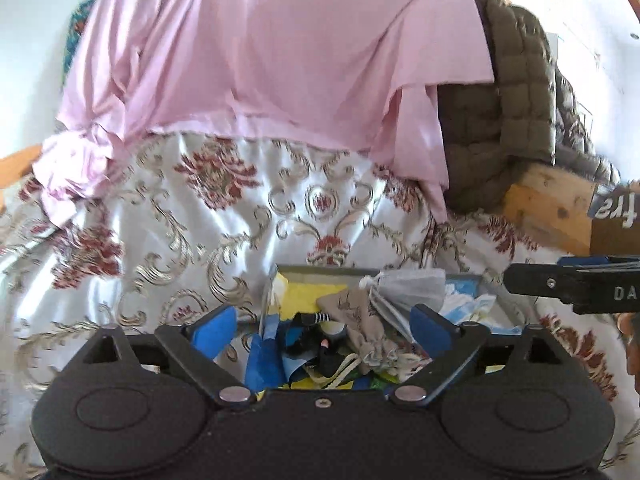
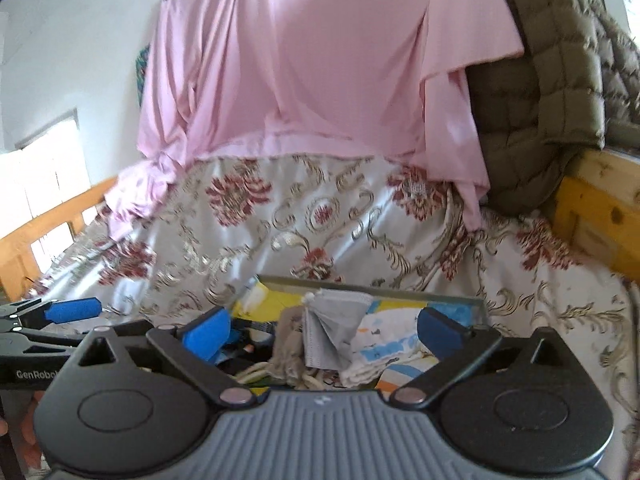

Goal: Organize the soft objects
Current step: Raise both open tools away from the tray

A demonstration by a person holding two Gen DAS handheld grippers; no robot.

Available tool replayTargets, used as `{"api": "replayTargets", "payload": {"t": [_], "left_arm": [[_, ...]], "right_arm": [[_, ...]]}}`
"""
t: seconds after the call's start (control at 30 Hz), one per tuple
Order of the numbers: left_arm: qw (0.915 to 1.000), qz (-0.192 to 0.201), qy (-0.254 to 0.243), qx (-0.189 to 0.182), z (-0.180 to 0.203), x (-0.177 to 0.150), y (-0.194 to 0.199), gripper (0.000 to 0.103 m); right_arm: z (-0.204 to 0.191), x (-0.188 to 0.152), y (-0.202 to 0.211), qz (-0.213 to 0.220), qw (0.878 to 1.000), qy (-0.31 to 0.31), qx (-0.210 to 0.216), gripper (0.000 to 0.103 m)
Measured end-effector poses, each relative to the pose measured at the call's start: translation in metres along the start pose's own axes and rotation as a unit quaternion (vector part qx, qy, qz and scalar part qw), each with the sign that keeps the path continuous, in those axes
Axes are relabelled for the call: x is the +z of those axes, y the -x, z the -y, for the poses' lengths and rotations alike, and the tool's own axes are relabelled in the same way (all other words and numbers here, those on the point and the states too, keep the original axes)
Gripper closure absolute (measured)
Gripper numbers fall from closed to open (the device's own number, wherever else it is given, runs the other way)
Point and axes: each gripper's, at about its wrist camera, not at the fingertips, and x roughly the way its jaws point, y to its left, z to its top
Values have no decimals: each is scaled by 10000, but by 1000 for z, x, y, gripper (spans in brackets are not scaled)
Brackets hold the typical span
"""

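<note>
The right gripper (image 2: 322, 330) hangs wide open above a box (image 2: 360, 285) of cloth bits, where a grey pouch (image 2: 334, 322) lies on top. A pink sheet (image 2: 312, 64) drapes behind the flowered bedspread (image 2: 248, 236).

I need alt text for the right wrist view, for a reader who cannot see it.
The open right gripper holds nothing above a shallow box of soft items, including a grey face mask and a beige drawstring pouch. The box sits on a floral bedcover; a pink sheet hangs behind.
</note>
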Motion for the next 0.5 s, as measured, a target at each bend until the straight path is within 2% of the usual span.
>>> {"api": "replayTargets", "payload": {"t": [0.07, 0.5], "left_arm": [[9999, 126, 35, 40, 4, 4, 22, 2], [9977, 542, -413, -30, 29, 20, 137, 1]], "right_arm": [[-4, 3, 21, 85, 9999, 49, 23, 0], [-45, 12, 144, 430, 9977, 509, 75, 0]]}}
